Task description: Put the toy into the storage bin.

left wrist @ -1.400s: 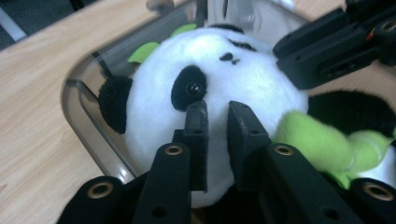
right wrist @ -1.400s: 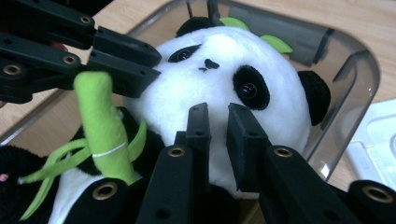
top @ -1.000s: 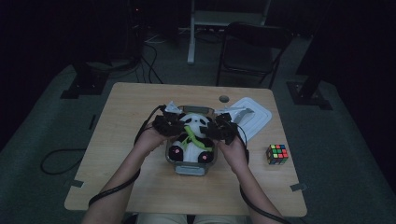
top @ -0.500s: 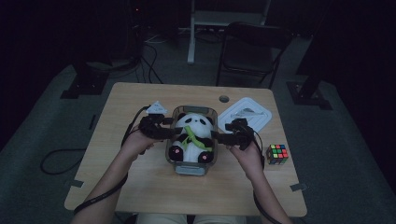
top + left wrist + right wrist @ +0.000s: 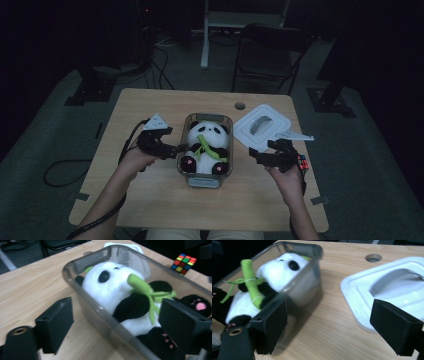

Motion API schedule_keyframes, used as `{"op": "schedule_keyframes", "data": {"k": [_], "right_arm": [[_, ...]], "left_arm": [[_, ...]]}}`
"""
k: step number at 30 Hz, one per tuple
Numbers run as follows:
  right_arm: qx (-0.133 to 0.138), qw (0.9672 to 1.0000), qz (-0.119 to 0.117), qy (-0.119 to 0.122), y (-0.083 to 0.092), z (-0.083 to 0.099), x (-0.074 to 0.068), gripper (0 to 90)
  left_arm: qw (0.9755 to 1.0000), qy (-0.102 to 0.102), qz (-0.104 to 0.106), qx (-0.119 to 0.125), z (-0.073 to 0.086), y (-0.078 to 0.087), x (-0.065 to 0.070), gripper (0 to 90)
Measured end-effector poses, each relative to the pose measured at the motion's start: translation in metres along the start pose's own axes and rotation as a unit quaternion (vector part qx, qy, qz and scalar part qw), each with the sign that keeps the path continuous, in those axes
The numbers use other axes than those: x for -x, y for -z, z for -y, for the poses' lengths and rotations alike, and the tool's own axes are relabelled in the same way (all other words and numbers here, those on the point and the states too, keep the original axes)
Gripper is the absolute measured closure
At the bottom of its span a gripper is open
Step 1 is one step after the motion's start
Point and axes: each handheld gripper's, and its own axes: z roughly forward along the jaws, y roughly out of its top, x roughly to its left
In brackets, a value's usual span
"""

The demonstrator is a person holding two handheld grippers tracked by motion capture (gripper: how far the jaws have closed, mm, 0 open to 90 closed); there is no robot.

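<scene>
Plush panda (image 5: 205,146) lies in a clear plastic bin (image 5: 206,181) at bench (image 5: 150,107) centre. Left gripper (image 5: 176,149) and right gripper (image 5: 256,155) flank the bin — jaws just opened, released, nothing between them. White lid (image 5: 263,126) lies right of the bin.

Bare table (image 5: 150,105) lies open across the frame's left and along its bottom edge. At centre the clear bin (image 5: 208,181) with the panda (image 5: 206,146) blocks my way. Right of it, the white lid (image 5: 263,126) and the cube (image 5: 302,162) crowd the right side; a narrow strip runs between bin and lid.
</scene>
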Motion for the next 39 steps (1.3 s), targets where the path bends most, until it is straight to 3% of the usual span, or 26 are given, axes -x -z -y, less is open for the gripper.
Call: {"op": "schedule_keyframes", "data": {"k": [3,4,12,13,16,22,25,31,35,39], "right_arm": [[0.005,0.9999,0.012,-0.009,0.006,0.004,0.007,14.1],[0.008,0.9997,0.019,-0.016,0.012,0.009,0.015,14.1],[0.011,0.9970,0.069,-0.032,0.027,0.024,0.037,14.0],[0.014,0.9950,0.092,-0.037,0.030,0.030,0.044,14.1],[0.008,0.9914,0.125,-0.038,0.033,0.036,0.052,14.0],[0.012,0.9875,0.145,-0.060,0.042,0.048,0.067,13.9],[0.016,0.9814,0.176,-0.074,0.051,0.056,0.078,13.9],[0.006,0.9770,0.188,-0.100,0.054,0.071,0.092,12.9],[0.003,0.9775,0.177,-0.114,0.051,0.080,0.094,12.7],[-0.012,0.9773,0.181,-0.109,0.042,0.085,0.094,12.4]], "left_arm": [[0.9999,0.006,-0.010,0.006,0.005,0.002,-0.002,6.3],[0.9998,0.012,-0.016,0.003,0.009,0.004,-0.005,0.4],[0.9995,0.016,-0.029,0.002,0.026,0.007,-0.012,0.4],[0.9996,0.013,-0.027,-0.001,0.032,0.006,-0.013,0.4],[0.9995,0.010,-0.031,-0.004,0.040,0.004,-0.015,0.4],[0.9995,0.008,-0.029,-0.006,0.053,0.002,-0.018,0.4],[0.9995,0.012,-0.028,-0.009,0.066,0.000,-0.021,0.5],[0.9986,0.024,-0.037,-0.029,0.084,-0.004,-0.025,0.5],[0.9979,0.030,-0.045,-0.036,0.095,-0.007,-0.027,0.5],[0.9974,0.035,-0.049,-0.041,0.101,-0.009,-0.028,0.5]]}}
